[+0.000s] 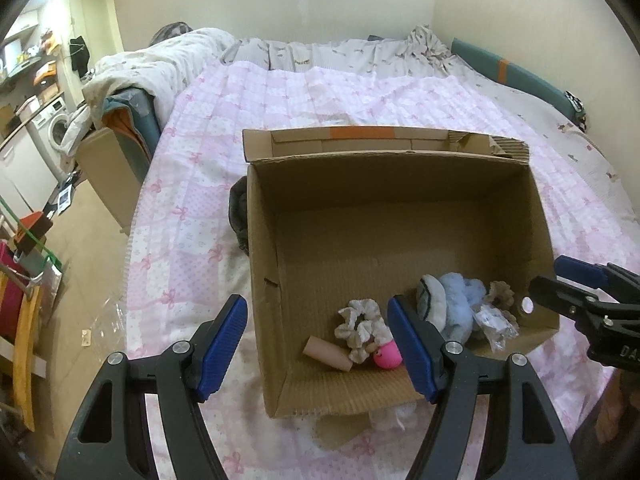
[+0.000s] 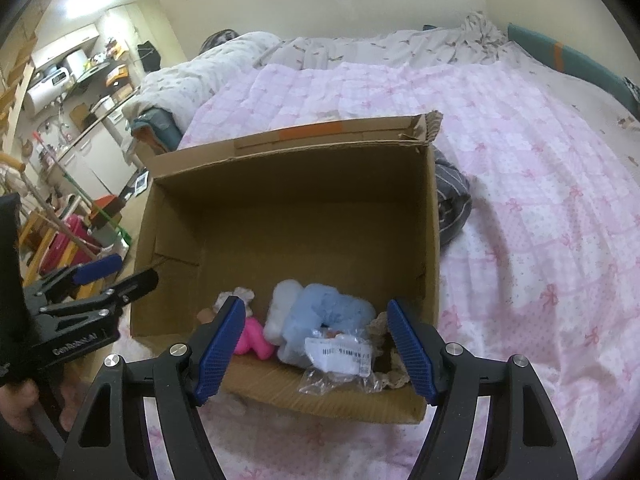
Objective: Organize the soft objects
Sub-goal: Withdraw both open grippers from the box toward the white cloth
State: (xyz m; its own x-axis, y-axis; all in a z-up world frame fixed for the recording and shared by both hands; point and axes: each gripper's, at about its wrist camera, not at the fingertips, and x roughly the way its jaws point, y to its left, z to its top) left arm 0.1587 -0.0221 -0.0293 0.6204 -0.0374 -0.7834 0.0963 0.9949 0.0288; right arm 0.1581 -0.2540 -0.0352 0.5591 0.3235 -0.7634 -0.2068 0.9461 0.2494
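- The open brown cardboard box (image 1: 400, 216) sits on the bed's pink bow-patterned quilt (image 1: 304, 92), flaps out of the way, so soft things can be dropped in from above.
- The soft things lie bunched against the box's near wall, probably because that is the easiest reach: a fluffy pale blue plush toy (image 2: 324, 316), a beige fabric scrunchie (image 1: 358, 326), a bright pink squishy toy (image 2: 252, 340), a tan cardboard tube (image 1: 326, 354) and a crinkled clear plastic packet with a barcode label (image 2: 340, 360).
- The left tongs (image 1: 320, 348) are spread wide and carry nothing, hovering over the box's near left corner.
- The right tongs (image 2: 316, 352) are likewise released and bare, poised above the packet.
- A dark striped garment (image 2: 450, 200) lies outside, touching the box's right wall, seemingly the next thing to collect.
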